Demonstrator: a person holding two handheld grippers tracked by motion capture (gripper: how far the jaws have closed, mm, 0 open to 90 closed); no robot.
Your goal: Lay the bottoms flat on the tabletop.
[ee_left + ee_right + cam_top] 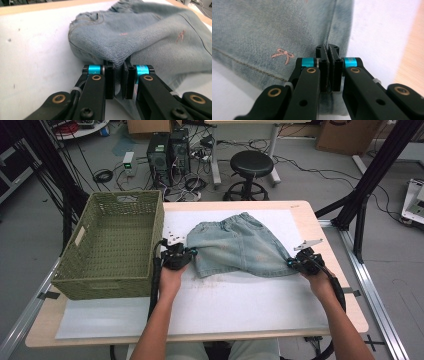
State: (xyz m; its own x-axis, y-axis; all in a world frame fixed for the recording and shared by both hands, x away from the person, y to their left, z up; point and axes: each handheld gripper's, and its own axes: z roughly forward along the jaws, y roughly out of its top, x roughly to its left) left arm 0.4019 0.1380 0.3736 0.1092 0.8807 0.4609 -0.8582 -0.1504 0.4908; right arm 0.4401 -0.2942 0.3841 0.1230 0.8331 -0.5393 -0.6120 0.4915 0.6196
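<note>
Between both tongs: denim shorts | left tongs clenched on hem | right tongs clenched on hem

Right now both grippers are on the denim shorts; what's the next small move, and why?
Probably lift both together. The left gripper and right gripper are each shut on an edge of the denim shorts, which lie on the white mat beside the green basket.
</note>
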